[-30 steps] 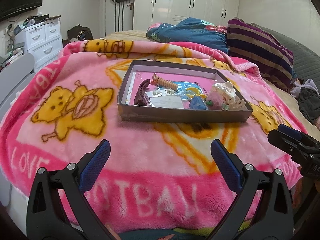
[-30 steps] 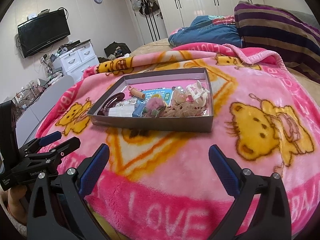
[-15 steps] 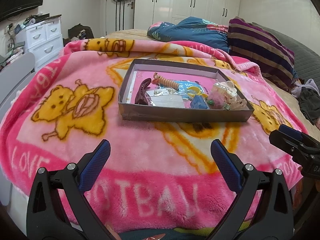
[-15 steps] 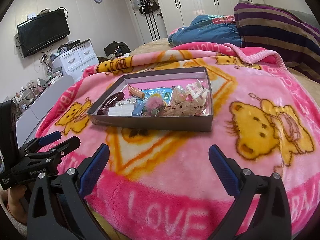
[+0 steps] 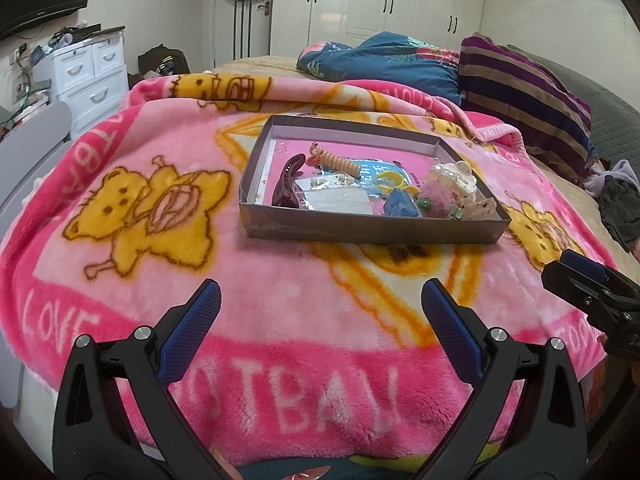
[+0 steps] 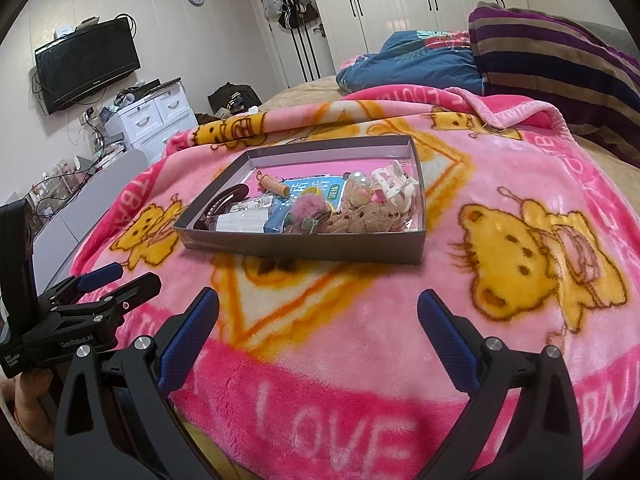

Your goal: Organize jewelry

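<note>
Blue-padded fingers of the left gripper (image 5: pixel 320 292) stand wide apart and hold nothing, low over the near edge of a fluffy pink blanket (image 5: pixel 280 312) printed with yellow bears and pale lettering. The right gripper (image 6: pixel 318 300) is spread just as wide and is likewise bare, over the same near stretch of blanket. Each gripper shows at the edge of the other's view: the right one's black tip enters at the far right of the left wrist view, and the left one sits at the lower left of the right wrist view, with a hand (image 6: pixel 28 412) partly visible under it.

Beyond both grippers, well apart from them, a shallow grey cardboard tray (image 5: pixel 372 232) with a pink floor rests on the blanket. Inside it lie the hair and jewelry pieces: a dark maroon hair clip (image 5: pixel 286 186) at the left end, an orange spiral hair tie (image 5: pixel 336 162) behind it, a small clear packet of earrings (image 5: pixel 332 190) near the middle, a blue block-shaped piece (image 5: pixel 400 204), a fuzzy pink pompom (image 5: pixel 436 196), and a white pearl-trimmed claw clip (image 5: pixel 452 176) at the right end.

Farther back a striped purple blanket (image 5: pixel 524 96) and blue bedding (image 5: pixel 384 60) are bunched, then a white drawer chest (image 5: pixel 86 76) and white wardrobe doors (image 5: pixel 384 0).
</note>
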Tool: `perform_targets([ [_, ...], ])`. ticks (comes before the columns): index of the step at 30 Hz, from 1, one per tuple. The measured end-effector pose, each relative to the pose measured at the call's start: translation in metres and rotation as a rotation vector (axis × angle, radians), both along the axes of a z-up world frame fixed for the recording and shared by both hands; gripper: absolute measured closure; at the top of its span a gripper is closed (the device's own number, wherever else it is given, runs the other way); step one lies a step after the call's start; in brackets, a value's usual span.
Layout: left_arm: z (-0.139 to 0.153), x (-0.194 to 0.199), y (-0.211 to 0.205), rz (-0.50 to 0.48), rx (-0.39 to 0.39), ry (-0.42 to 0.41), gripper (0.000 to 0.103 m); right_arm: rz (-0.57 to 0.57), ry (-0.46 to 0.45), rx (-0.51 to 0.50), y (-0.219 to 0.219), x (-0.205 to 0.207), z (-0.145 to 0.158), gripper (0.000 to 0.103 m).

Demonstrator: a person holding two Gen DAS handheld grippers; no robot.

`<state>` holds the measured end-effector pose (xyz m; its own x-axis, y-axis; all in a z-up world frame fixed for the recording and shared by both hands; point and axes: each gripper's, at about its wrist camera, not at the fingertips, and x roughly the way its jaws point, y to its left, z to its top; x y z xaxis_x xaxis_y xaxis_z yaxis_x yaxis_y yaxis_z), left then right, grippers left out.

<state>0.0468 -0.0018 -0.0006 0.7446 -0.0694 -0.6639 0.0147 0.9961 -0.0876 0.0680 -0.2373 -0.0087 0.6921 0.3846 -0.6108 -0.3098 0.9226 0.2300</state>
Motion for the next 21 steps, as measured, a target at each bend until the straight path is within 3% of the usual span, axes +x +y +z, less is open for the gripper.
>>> perform_targets([
  [21,-0.0047,0.0006,-0.0025,0.007,0.024,0.009,0.009,0.000,0.001,-0.002,0.0004,0.0001,0.0004,0.004],
])
